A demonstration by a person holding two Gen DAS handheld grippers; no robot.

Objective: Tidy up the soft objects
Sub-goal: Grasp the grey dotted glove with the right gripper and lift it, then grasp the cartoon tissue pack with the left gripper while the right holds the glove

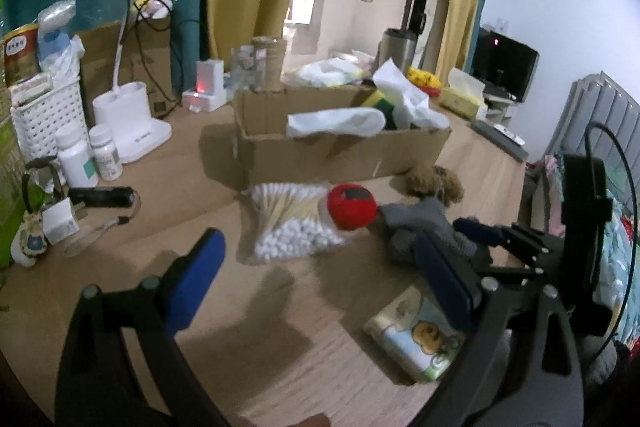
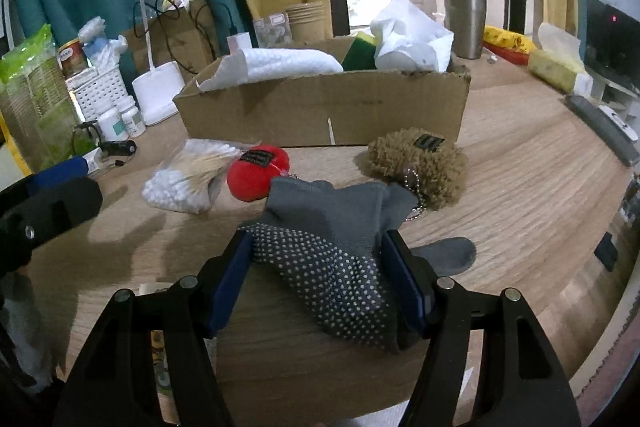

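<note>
Task thing: the grey dotted glove lies flat on the counter, in front of the cardboard box, which already holds white cloth and a sponge.
Key relation: in the right wrist view the glove sits directly between the blue pads of the right gripper, filling the gap at 12 o'clock.
Long axis: the glove runs from about 5 o'clock near the camera up to 11 o'clock toward the box, so the jaws straddle it across its width.
Right jaws: spread, one pad on either side of the dotted palm; the pads look just beside the fabric, not squeezing it, and nothing is lifted.
Left jaws: the left gripper is spread wide with only bare counter between its pads.
Nearer hand: the right one; in the left wrist view the glove lies off at 2 o'clock, beyond the left jaws' reach line.
Right pose: tilted down toward the counter, tips low over the glove.
Left pose: also angled down, held well apart from the glove, above a small printed pack.
Neighbours: a red plush ball touches the glove at 11 o'clock; a brown fuzzy toy with a bead chain lies at 1 o'clock, the chain touching the glove's cuff; a bag of cotton swabs lies at 10 o'clock.
Judgement: closing on the glove looks like the next step; the chain may snag.
</note>
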